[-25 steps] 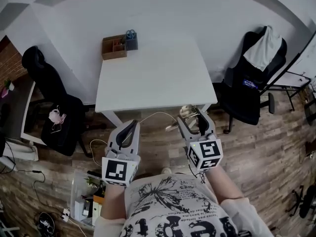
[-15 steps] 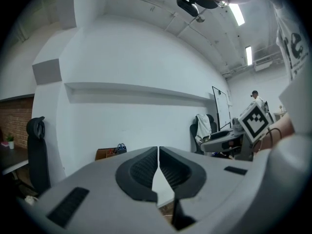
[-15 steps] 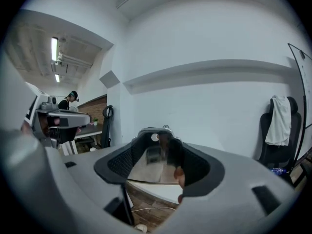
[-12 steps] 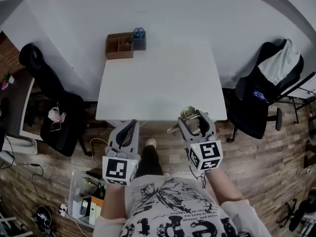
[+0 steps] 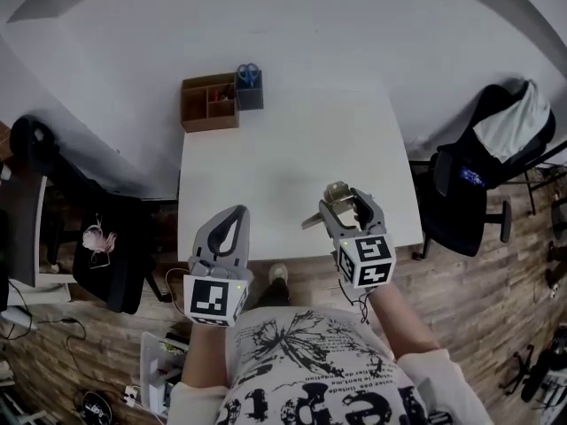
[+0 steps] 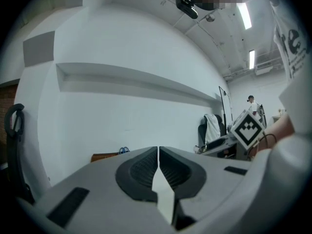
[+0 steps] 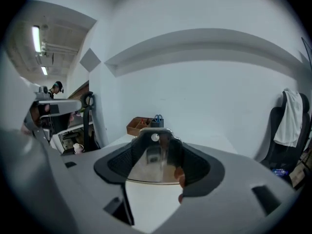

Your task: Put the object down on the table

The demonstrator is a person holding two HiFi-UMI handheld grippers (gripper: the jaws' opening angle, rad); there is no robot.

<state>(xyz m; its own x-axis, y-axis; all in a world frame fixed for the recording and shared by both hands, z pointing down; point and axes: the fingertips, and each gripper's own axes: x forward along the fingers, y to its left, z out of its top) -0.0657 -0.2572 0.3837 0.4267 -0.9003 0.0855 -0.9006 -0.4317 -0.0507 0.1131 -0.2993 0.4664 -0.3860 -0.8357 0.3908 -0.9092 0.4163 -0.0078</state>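
My right gripper [image 5: 347,205] is shut on a shiny metal object [image 5: 334,194] whose handle-like part sticks out to the left, held above the near right part of the white table [image 5: 283,149]. In the right gripper view the metal object [image 7: 156,156] fills the gap between the jaws of the right gripper [image 7: 157,147]; a small hole shows at its top. My left gripper [image 5: 235,217] hovers over the table's near edge, shut with nothing in it. The left gripper view shows the left gripper [image 6: 158,152] with its jaws pressed together.
A wooden desk organizer [image 5: 209,103] and a blue cup with scissors [image 5: 249,87] stand at the table's far left corner. Black office chairs flank the table, one at the right [image 5: 496,149] with a white cloth, one at the left [image 5: 80,228]. Behind is a white wall.
The person has stepped up to the table. Both grippers, earlier over the wooden floor in front of it, now hang over its near edge. The right gripper still holds the metal object.
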